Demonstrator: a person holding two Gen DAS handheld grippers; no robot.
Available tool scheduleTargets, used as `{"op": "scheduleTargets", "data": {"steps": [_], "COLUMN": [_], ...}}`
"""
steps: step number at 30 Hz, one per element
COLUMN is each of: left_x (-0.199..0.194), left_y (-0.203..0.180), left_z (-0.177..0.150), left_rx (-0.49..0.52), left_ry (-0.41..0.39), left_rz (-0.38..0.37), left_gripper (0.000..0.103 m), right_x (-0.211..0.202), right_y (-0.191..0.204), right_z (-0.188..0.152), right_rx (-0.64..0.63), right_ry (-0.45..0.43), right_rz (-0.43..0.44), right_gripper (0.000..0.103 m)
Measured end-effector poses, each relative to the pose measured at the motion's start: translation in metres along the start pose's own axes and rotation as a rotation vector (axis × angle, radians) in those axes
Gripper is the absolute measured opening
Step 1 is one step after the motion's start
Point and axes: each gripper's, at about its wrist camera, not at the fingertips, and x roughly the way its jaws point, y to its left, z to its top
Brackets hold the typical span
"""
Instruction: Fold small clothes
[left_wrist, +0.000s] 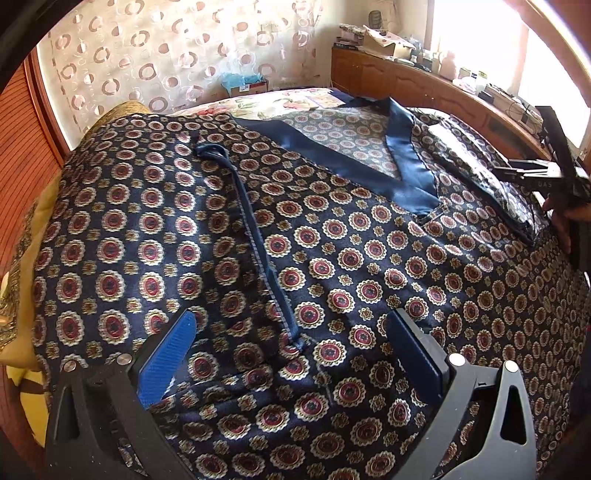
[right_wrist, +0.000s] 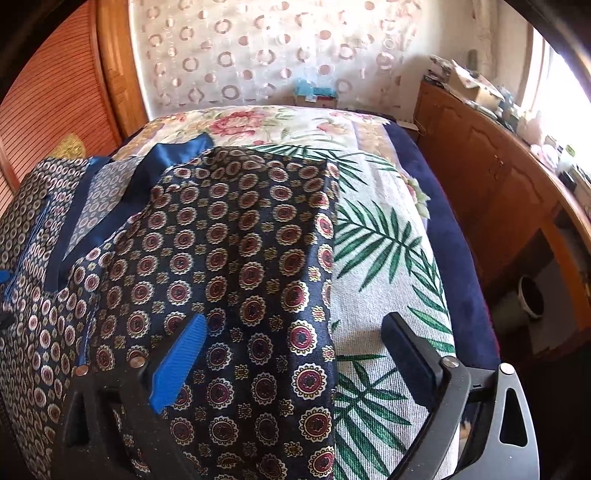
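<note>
The left tongs (left_wrist: 291, 354) stand wide apart above a dark navy satin garment printed with red-and-cream medallions (left_wrist: 332, 258), their blue ribbed pads (left_wrist: 168, 363) clear of the cloth, nothing clamped between them. A narrow navy fabric belt with pale stitching (left_wrist: 255, 236) runs up the garment from just ahead of the tongs and ends in a loop. Further on, a plain blue satin collar (left_wrist: 354, 162) forms a V, showing the garment's paler inside.

The right tongs (right_wrist: 295, 354) are also spread wide, holding nothing; the left blue pad (right_wrist: 177, 365) hangs over a folded sleeve of the same medallion garment (right_wrist: 240, 258), the right dark pad (right_wrist: 410, 358) over the bedspread. The sleeve's straight edge runs between the two pads.

The garment lies spread across a bed covered in a cream bedspread printed with green palm fronds and pink flowers (right_wrist: 384, 229), edged in dark blue. In the left wrist view, the other tool and a person's hand (left_wrist: 561, 218) show at the far right edge. Behind the bed hang a sheer curtain patterned with rings (right_wrist: 258, 51) and a wooden cabinet run (right_wrist: 491, 177) below a bright window.
</note>
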Motion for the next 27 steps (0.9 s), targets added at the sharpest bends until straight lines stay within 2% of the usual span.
{"op": "scheduleTargets", "data": {"steps": [4,9,12,14,19,23,27], "left_x": [-0.027,-0.058,-0.071,-0.073,-0.064,-0.041,-0.023], "left_y": [0.011,0.035,0.057,0.071,0.12,0.154,0.169], "left_z": [0.007,0.021,0.033,0.039,0.052,0.054,0.054], "left_rx": [-0.022,-0.058,-0.08,-0.094,-0.186,-0.273,-0.325], "left_ry": [-0.069,-0.162,-0.195,-0.203,-0.188,-0.132,-0.092], "left_rz": [-0.021,-0.001,0.035,0.058,0.096,0.118,0.114], "left_gripper": [0.103,0.103,0.097,0.09,0.077,0.067,0.06], "right_x": [0.001,0.001,0.001,0.001,0.001,0.001,0.001], "right_y": [0.001,0.001,0.001,0.001,0.001,0.001,0.001], "right_z": [0.0,0.001,0.0,0.0,0.0,0.0,0.001], "right_rx": [0.004,0.004,0.004,0.003,0.004,0.004,0.004], "right_ry": [0.001,0.0,0.0,0.0,0.0,0.0,0.0], "right_rz": [-0.007,-0.007,-0.007,-0.008,-0.008,-0.008,-0.008], "right_gripper": [0.097,0.097,0.097,0.097,0.097,0.097,0.097]}}
